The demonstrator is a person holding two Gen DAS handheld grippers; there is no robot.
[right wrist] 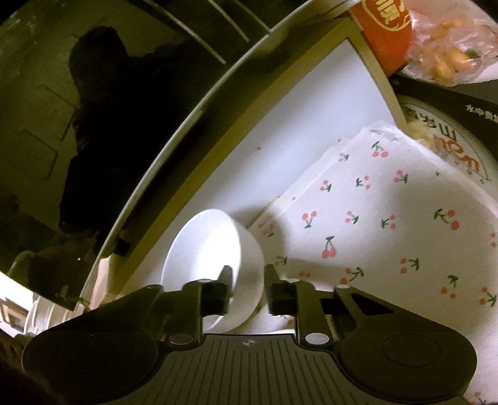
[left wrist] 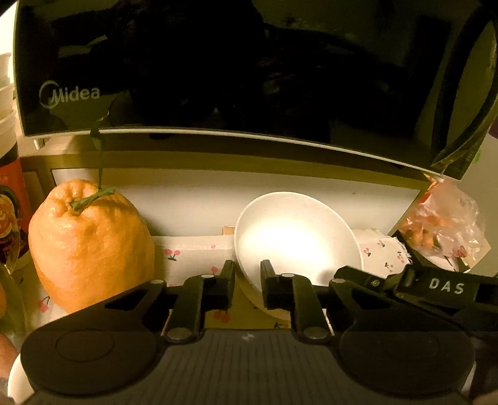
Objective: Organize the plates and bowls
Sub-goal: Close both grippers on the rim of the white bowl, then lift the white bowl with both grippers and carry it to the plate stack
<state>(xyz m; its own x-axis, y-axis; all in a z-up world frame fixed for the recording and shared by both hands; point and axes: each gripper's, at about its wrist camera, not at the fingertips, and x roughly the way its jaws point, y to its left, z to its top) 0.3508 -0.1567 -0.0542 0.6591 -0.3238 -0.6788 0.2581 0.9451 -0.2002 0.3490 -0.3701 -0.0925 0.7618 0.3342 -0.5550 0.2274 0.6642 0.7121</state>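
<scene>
A white bowl (left wrist: 295, 236) is tipped on its side on a cherry-print cloth (left wrist: 193, 252), with its opening towards the left wrist camera. My left gripper (left wrist: 248, 274) is shut on the bowl's near left rim, one finger inside and one outside. In the right wrist view the same kind of white bowl (right wrist: 202, 249) lies tilted, and my right gripper (right wrist: 248, 280) is shut on its wall, the left finger inside. A black gripper body marked DAS (left wrist: 445, 286) reaches in from the right to the bowl's right edge.
A big orange citrus fruit with a stem (left wrist: 90, 246) stands close left of the bowl. A dark Midea microwave (left wrist: 218, 78) hangs low over the shelf. A plastic bag of food (left wrist: 442, 221), a red container (right wrist: 382, 28) and a printed round tub (right wrist: 451, 140) crowd the right.
</scene>
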